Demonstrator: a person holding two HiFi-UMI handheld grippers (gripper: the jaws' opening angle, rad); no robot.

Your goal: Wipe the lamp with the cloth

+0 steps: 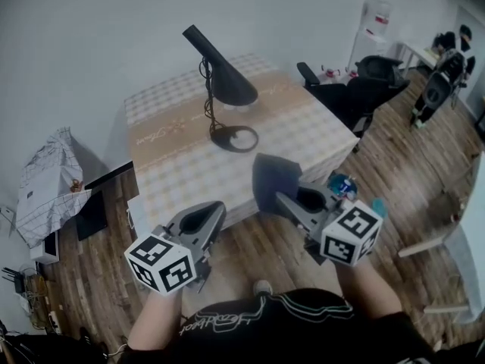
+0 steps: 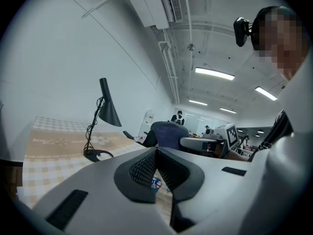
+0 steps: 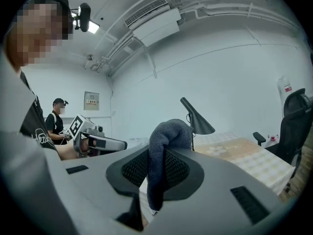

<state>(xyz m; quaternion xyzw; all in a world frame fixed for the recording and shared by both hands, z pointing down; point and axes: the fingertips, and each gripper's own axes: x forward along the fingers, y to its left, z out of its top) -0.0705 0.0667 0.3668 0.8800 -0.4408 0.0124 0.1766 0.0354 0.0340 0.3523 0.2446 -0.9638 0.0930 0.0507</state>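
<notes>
A black desk lamp (image 1: 226, 78) with a cone shade stands on its ring base on the checked table (image 1: 303, 135); it also shows in the left gripper view as the lamp (image 2: 108, 112) and in the right gripper view as the lamp (image 3: 197, 119). My right gripper (image 1: 274, 196) is shut on a dark blue-grey cloth (image 1: 274, 177), held short of the table's near edge. The cloth (image 3: 168, 131) bulges above the jaws and hangs below them. My left gripper (image 1: 215, 211) is shut with nothing in it, also in front of the table, beside the right gripper (image 2: 205, 143).
Black office chairs (image 1: 356, 89) stand right of the table, with a water dispenser (image 1: 375, 17) behind them. A cloth-covered stack (image 1: 49, 177) sits on the wooden floor at the left. A white wall runs behind the table. A person (image 3: 56, 119) stands in the background.
</notes>
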